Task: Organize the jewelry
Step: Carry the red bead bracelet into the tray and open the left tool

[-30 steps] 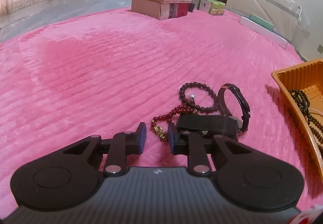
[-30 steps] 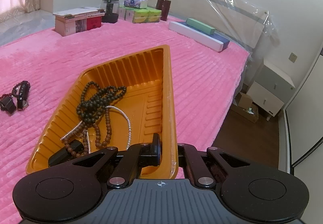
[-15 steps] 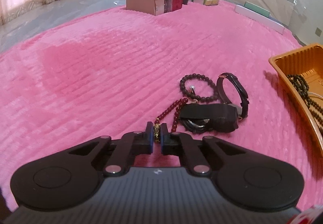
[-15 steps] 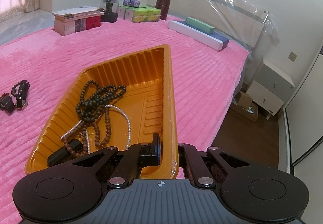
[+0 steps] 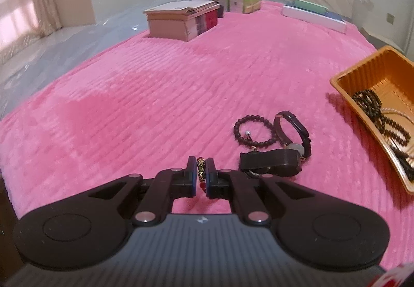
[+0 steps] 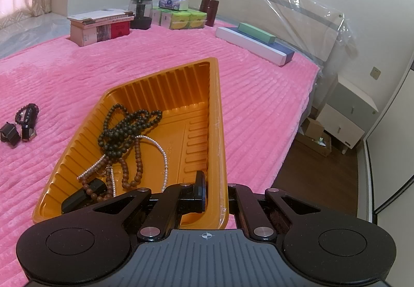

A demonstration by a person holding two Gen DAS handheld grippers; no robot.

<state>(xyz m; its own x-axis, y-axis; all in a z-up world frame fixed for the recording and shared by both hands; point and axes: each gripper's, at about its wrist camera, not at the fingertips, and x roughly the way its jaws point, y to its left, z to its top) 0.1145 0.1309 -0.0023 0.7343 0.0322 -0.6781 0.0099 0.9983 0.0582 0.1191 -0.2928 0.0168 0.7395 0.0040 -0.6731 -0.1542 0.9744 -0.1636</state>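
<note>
While the left gripper pinches a red-and-gold bead bracelet between its closed fingers above the pink blanket, a dark bead bracelet, a slim watch and a black-strapped watch lie touching one another at its two o'clock. The right gripper clamps the near right rim of the orange tray, which holds dark bead strands, brown beads and a pearl necklace, with the loose pieces out at nine o'clock.

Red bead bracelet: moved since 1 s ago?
Yes. The red bead bracelet has left its spot beside the black strap and is now lifted between the left hand-held gripper fingers, toward the camera.
</note>
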